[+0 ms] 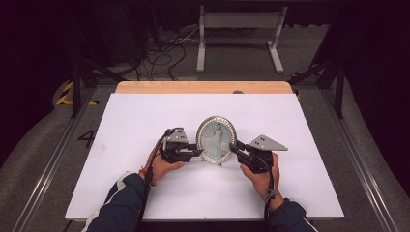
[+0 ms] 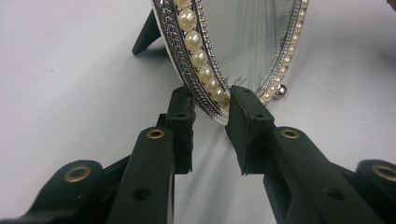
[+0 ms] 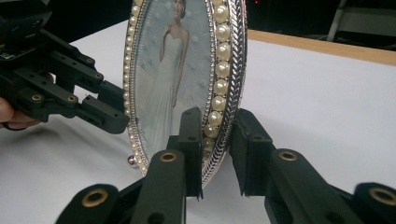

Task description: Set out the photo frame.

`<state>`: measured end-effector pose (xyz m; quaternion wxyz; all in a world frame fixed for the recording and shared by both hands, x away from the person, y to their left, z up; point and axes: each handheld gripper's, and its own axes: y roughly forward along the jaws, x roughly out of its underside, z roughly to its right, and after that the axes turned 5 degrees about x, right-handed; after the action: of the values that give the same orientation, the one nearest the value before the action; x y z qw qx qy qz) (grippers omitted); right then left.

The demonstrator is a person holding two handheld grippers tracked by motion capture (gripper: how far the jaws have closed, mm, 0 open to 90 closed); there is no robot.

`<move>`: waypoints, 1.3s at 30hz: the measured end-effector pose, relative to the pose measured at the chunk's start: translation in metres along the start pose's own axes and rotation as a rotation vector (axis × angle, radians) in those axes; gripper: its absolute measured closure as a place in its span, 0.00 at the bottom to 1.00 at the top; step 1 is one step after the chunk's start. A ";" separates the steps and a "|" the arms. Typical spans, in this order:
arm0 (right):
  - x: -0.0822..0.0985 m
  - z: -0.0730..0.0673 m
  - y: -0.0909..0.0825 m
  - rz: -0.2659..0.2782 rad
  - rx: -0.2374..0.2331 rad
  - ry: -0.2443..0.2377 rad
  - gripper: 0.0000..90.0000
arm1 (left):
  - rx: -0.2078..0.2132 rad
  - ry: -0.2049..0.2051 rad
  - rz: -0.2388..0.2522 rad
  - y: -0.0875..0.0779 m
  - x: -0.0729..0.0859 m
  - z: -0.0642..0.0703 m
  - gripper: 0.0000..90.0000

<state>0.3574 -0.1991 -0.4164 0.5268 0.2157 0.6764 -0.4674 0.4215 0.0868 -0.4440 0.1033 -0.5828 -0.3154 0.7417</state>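
An oval picture frame (image 1: pixel 216 139) with a silver rim and a ring of pearls stands upright on the white table sheet (image 1: pixel 145 125). It holds a photo of a person in a white dress (image 3: pixel 168 70). My left gripper (image 1: pixel 199 152) is at its lower left edge. In the left gripper view the two pads of this gripper (image 2: pixel 212 95) press the rim (image 2: pixel 205 93) from front and back. My right gripper (image 1: pixel 233 147) is at the lower right edge. In its own view this gripper (image 3: pixel 218 116) is shut on the rim (image 3: pixel 224 93). The left gripper's finger (image 3: pixel 105 114) reaches in from the far side.
The frame rests on a dark easel leg (image 2: pixel 147 32) and small ball feet (image 2: pixel 280 90). A wooden table edge (image 1: pixel 203 87) runs along the back. Beyond it on the floor are a white stand (image 1: pixel 239 29) and loose cables (image 1: pixel 164 53).
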 end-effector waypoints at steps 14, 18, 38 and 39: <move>-0.002 0.006 0.004 -0.001 0.016 -0.017 0.81 | -0.007 0.002 -0.003 0.003 0.000 0.007 0.80; -0.003 0.009 0.006 -0.004 0.024 -0.012 0.81 | -0.002 0.009 -0.001 0.005 0.000 0.010 0.81; -0.003 0.008 0.007 -0.003 0.023 -0.033 0.80 | -0.025 0.028 -0.028 0.007 0.000 0.014 0.81; -0.003 0.009 0.008 -0.001 0.026 -0.037 0.80 | -0.025 0.029 -0.028 0.007 0.000 0.015 0.81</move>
<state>0.3689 -0.2024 -0.4168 0.5360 0.2135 0.6606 -0.4804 0.4096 0.0760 -0.4461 0.1107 -0.5904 -0.3312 0.7276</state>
